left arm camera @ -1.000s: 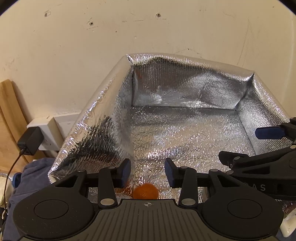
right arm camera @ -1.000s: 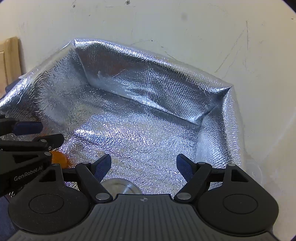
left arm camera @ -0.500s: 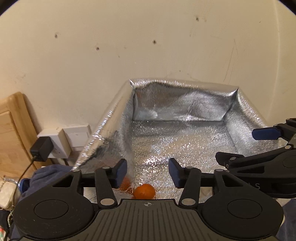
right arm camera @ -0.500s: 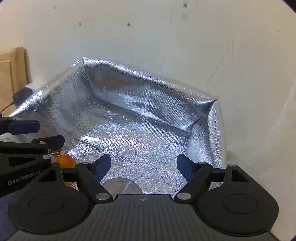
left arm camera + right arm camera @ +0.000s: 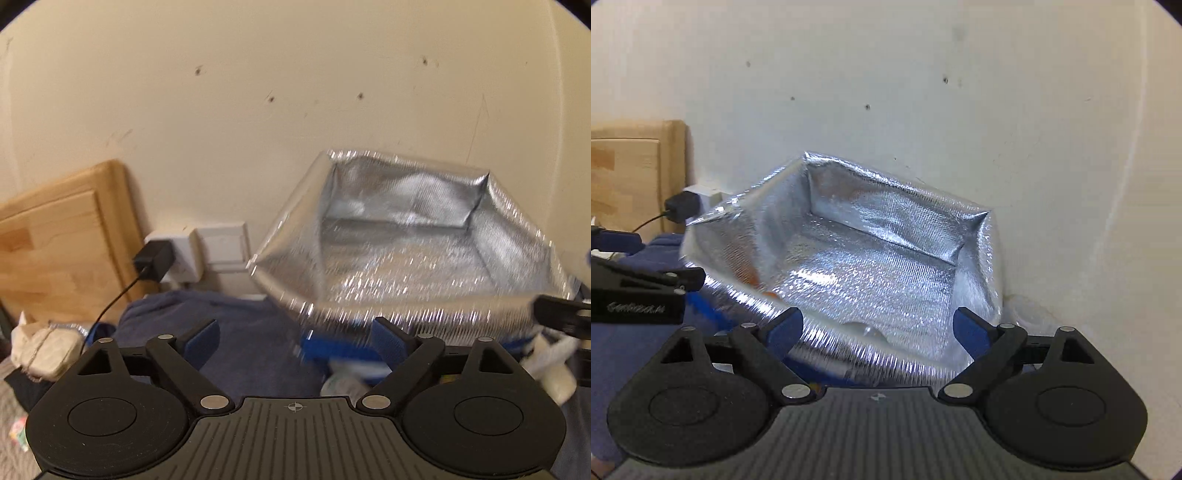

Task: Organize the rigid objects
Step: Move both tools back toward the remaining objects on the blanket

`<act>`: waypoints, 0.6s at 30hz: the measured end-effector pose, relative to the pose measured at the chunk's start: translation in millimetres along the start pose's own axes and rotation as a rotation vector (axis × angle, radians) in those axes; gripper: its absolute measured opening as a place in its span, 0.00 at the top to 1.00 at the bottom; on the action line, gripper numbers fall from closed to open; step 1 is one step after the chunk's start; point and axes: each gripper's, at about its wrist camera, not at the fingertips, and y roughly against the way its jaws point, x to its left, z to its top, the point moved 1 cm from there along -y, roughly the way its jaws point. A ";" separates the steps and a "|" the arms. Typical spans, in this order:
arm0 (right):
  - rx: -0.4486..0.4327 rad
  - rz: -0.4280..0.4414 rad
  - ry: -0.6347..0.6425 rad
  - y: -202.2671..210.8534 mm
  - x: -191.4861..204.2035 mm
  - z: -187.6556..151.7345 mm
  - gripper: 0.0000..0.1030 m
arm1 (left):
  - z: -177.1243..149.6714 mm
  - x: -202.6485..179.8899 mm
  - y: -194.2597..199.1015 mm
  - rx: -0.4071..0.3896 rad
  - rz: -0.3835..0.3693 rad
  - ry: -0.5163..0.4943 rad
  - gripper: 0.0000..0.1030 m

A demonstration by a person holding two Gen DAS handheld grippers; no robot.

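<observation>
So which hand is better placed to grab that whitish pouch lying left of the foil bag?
Left. The whitish pouch lies just left of the left tongs, which have just been opening with nothing between them. The right wrist view faces the foil bag instead.

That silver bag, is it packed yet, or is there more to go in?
Partly packed: the silver bag has something orange by its left wall and a round metal thing near the front. Nothing is in hand: left claw and right claw have just been opening and hold nothing. Clutter outside may remain.
</observation>
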 end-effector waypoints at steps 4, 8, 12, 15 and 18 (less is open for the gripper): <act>-0.021 0.030 -0.014 26.1 7.6 -28.5 0.10 | -24.1 5.8 -1.9 0.035 0.008 0.011 0.11; 0.011 0.084 -0.015 34.2 22.6 -58.2 0.06 | -47.7 5.7 -0.4 0.059 0.001 -0.001 0.11; 0.051 0.114 -0.006 40.9 39.3 -92.4 0.06 | -71.0 8.8 2.9 0.077 0.003 -0.004 0.11; 0.088 0.141 -0.020 45.3 50.4 -117.5 0.05 | -82.5 12.8 2.1 0.092 0.004 0.006 0.11; 0.111 0.162 -0.019 43.7 63.8 -135.3 0.01 | -87.0 12.5 -1.3 0.103 0.007 0.007 0.11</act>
